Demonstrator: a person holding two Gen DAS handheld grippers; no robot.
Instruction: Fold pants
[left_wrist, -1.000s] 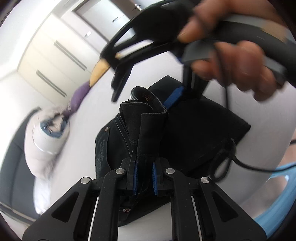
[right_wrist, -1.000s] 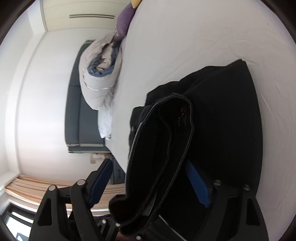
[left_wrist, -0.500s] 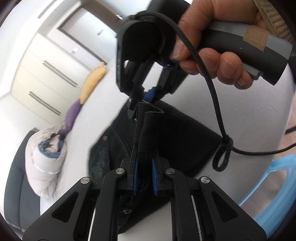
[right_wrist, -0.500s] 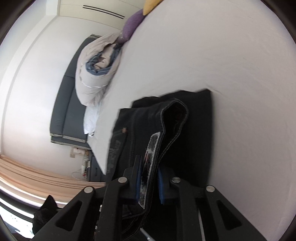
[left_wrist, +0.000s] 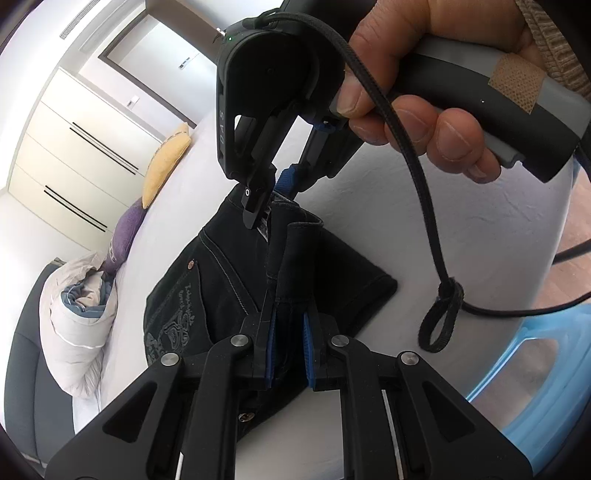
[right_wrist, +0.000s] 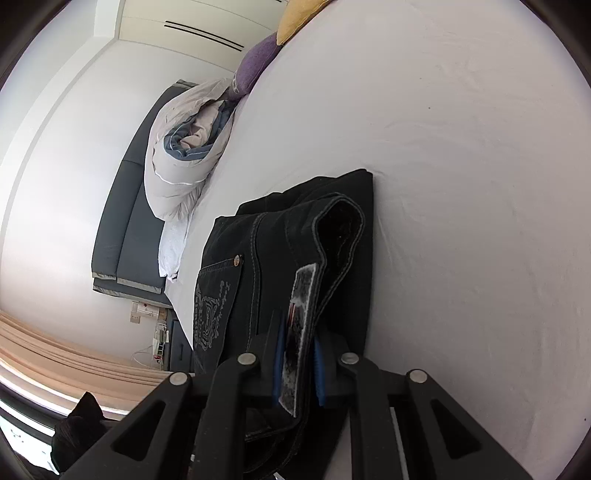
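Since a second ago: right gripper (right_wrist: 297, 363) gone from wide around the waistband to pinched on it; pants (left_wrist: 229, 291) drawn out flatter on the bed (right_wrist: 461, 184), back pocket now showing.

Left gripper (left_wrist: 288, 349) narrow, blue pads (left_wrist: 269, 350) clamped on a thick bunched edge of dark cloth. Right gripper clamped on waistband (right_wrist: 332, 236) with its inner label (right_wrist: 299, 332), seen also from the left wrist view with a hand (left_wrist: 424, 107) on its grey handle. Likely reason for the paired hold: two points on the top edge, so the upper layer can be carried over as one.

Pants partly folded, lying on white sheet near the bed's edge. Heavy black denim, pale topstitching, copper rivet (right_wrist: 236, 261), embroidered pocket. Bed sheet smooth, faintly creased. Rolled duvet (right_wrist: 184, 155) and cushions well apart
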